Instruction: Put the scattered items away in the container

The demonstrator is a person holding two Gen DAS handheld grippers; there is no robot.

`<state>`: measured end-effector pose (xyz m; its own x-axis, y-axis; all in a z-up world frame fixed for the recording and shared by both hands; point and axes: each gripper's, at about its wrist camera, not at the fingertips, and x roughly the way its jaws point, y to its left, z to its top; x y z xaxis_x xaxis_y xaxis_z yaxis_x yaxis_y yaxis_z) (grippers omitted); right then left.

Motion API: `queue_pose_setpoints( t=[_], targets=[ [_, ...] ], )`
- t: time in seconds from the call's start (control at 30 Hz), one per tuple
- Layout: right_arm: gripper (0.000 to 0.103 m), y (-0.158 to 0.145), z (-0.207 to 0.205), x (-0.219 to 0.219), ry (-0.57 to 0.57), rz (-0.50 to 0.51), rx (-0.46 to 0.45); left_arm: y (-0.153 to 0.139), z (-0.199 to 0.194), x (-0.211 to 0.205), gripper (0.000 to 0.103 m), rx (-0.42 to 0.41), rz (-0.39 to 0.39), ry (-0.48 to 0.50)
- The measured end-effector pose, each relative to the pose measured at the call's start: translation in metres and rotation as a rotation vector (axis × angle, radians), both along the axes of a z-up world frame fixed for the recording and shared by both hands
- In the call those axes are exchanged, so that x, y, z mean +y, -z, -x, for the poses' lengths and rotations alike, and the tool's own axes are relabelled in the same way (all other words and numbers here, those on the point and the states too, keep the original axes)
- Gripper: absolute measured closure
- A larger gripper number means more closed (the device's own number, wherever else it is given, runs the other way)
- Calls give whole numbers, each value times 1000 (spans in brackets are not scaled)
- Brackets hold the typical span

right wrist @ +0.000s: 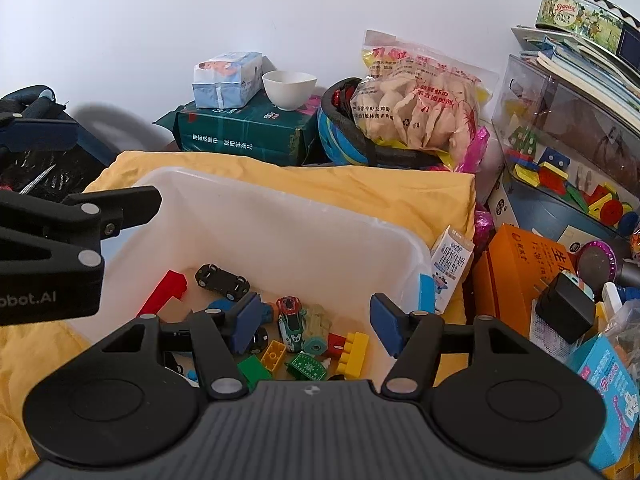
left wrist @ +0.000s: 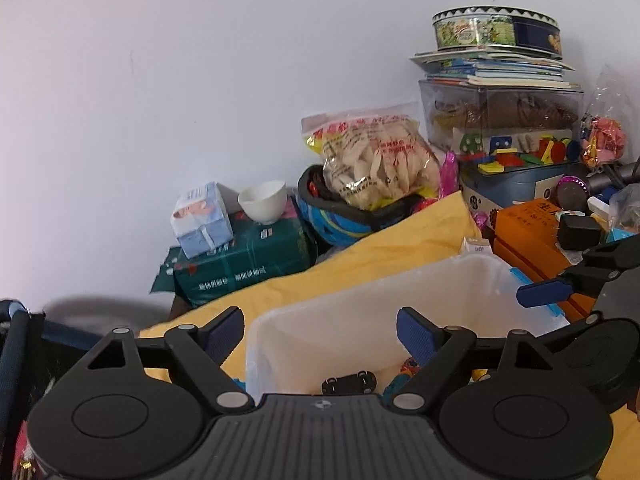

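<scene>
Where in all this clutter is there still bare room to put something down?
Bare room: the yellow cloth between the white bin's far rim and the green package, and the bin's far floor behind the black toy car. Crowded: right of the bin, around the orange box.

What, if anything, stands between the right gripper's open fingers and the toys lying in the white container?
Nothing visible does. The right gripper is open and empty above the white container, whose top is uncovered. The toys lie directly below. The left gripper stands at the container's left rim, off to the side.
</scene>
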<state>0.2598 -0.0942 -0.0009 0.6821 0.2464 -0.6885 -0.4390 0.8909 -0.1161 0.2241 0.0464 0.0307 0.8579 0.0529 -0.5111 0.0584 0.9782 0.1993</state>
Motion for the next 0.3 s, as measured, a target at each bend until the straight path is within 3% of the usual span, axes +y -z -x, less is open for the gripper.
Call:
queue_pose_setpoints(
  t=[0.3],
  targets=[
    [39, 10, -4, 4, -9, 8, 27, 13, -13, 7, 17, 91, 52, 6]
  ],
)
